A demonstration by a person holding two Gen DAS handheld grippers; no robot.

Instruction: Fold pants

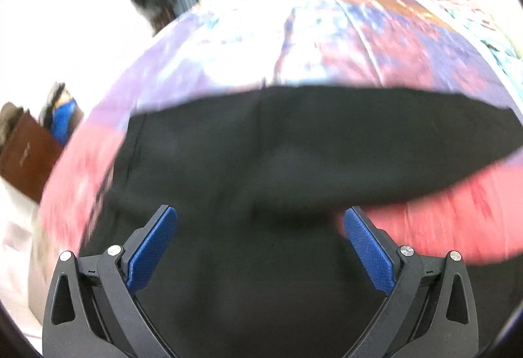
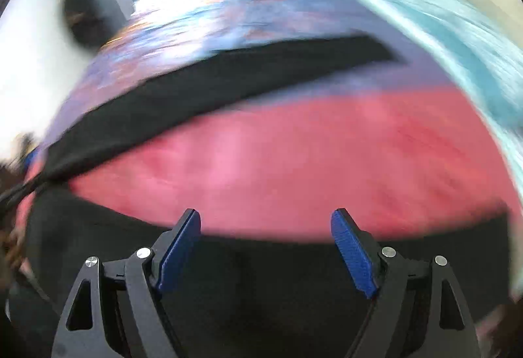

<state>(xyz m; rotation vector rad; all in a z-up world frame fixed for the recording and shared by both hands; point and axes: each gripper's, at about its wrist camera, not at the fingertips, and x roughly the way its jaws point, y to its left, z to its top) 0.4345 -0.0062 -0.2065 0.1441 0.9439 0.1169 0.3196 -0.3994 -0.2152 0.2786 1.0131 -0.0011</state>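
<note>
Both wrist views look steeply down, close over black pants on bedspread.

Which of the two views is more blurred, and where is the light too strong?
Right wrist view: heavy motion smear over the bedspread and black pants; only the right tongs stay sharp. Left wrist view: milder blur, pants edge readable, left tongs crisp. Both: background top left blown out white, strong fisheye bulge.

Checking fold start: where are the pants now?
The pants lie spread on the bedspread, filling the left wrist view's lower half under the open left gripper.
</note>
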